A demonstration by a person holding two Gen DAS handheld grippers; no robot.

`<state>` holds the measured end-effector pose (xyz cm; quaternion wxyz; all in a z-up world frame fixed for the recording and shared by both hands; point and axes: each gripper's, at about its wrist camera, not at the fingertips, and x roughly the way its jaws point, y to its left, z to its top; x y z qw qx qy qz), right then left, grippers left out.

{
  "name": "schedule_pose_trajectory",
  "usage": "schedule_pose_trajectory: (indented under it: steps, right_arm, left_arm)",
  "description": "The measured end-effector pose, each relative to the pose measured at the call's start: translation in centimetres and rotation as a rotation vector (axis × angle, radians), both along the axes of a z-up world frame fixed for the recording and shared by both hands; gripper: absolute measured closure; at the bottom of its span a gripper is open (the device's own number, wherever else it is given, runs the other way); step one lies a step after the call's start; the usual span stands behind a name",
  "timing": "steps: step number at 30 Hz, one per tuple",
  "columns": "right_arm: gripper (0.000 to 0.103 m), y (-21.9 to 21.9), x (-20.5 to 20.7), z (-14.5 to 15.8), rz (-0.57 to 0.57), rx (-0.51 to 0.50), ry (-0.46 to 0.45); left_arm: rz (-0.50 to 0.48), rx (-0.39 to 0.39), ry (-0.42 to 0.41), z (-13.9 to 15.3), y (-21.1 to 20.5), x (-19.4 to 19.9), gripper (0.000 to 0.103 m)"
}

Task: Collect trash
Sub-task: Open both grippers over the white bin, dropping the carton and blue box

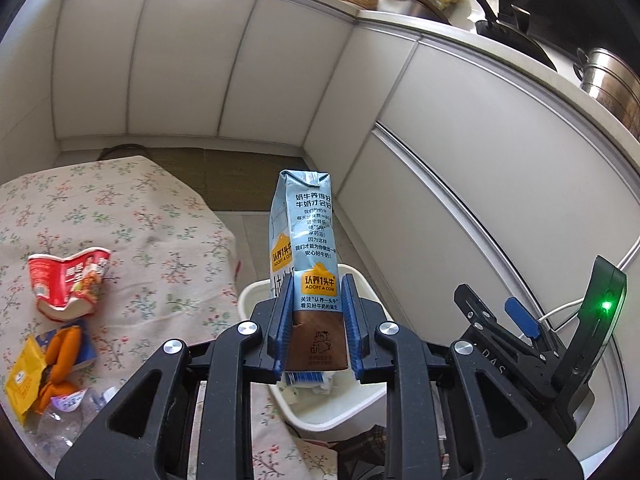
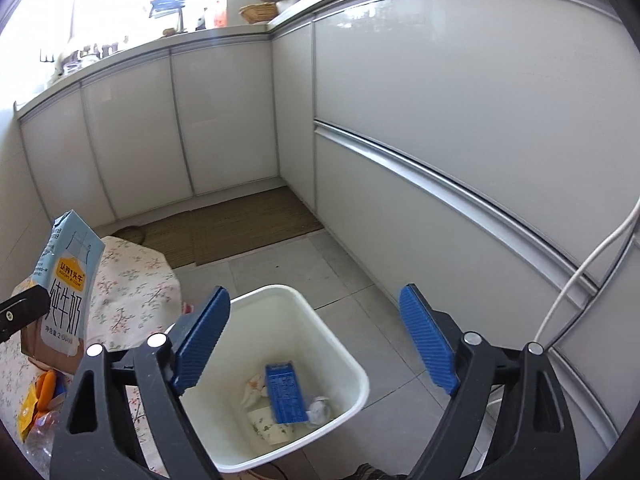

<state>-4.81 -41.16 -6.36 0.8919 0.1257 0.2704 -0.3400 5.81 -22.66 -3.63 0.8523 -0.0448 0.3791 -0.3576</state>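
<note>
My left gripper [image 1: 316, 300] is shut on a light-blue milk carton [image 1: 306, 236], held upright above the near edge of the white trash bin [image 1: 340, 412]. The carton also shows in the right wrist view [image 2: 66, 284]. My right gripper [image 2: 316, 320] is open and empty above the bin [image 2: 348, 364], which holds a dark-blue carton [image 2: 286, 392] and crumpled paper [image 2: 256, 392]. On the floral tablecloth [image 1: 160, 240] lie a crushed red cup [image 1: 68, 280], a yellow-orange wrapper [image 1: 44, 368] and a clear plastic bottle [image 1: 68, 416].
White kitchen cabinets [image 2: 440, 120] run along the back and right. A brown mat [image 2: 240, 228] lies on the tiled floor. Pots [image 1: 608, 80] stand on the counter. A white cable [image 2: 576, 280] hangs at the right. My right gripper shows in the left wrist view [image 1: 500, 308].
</note>
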Motion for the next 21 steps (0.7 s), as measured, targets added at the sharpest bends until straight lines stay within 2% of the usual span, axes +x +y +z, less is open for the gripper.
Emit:
schedule_pose_trajectory:
  steps: [6,15,21]
  right_arm:
    - [0.009,-2.4,-1.2,-0.1,-0.103,0.045,-0.003]
    - [0.009,-3.9,-2.0,-0.5,-0.166,0.054,0.005]
    - [0.007,-4.1,-2.2,-0.7,-0.182,0.055,0.008]
  left_arm:
    - [-0.064,0.008,0.047,-1.1,-3.3,0.1,0.080]
    - [-0.137,0.051,0.080,-2.8,-7.6,-0.1,0.079]
    - [-0.114,0.070,0.088,-3.4,-7.3,0.2,0.061]
